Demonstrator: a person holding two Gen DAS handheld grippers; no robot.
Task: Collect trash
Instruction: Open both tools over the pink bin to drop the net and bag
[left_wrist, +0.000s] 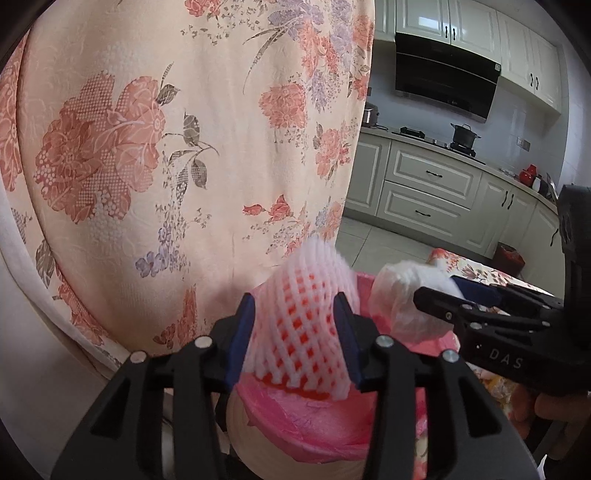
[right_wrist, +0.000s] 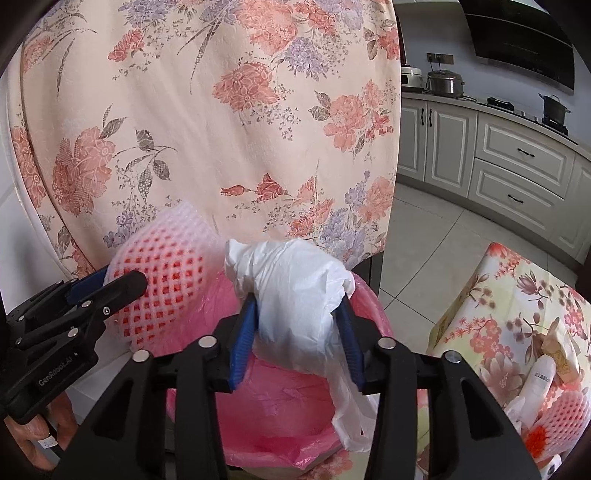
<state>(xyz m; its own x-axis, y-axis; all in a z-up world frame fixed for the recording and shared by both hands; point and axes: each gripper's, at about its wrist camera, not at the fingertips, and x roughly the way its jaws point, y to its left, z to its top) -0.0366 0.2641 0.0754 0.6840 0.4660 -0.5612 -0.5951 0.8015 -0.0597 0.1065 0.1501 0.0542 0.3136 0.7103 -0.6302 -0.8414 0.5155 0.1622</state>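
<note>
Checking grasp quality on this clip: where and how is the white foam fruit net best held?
Across its middle, from the open lower end, as the left gripper has it now. The foam net is a soft tapering sleeve with flexible mesh walls, so blue pads on opposite sides squeeze it flat and hold. It hangs over the pink-lined bin, beside the right gripper with its white plastic bag.

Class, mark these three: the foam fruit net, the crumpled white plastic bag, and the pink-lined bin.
foam fruit net (left_wrist: 306, 325), left wrist view, middle of its mesh.
white plastic bag (right_wrist: 295, 291), right wrist view, its bunched middle.
pink-lined bin (right_wrist: 280, 410), right wrist view, inner liner wall.
</note>
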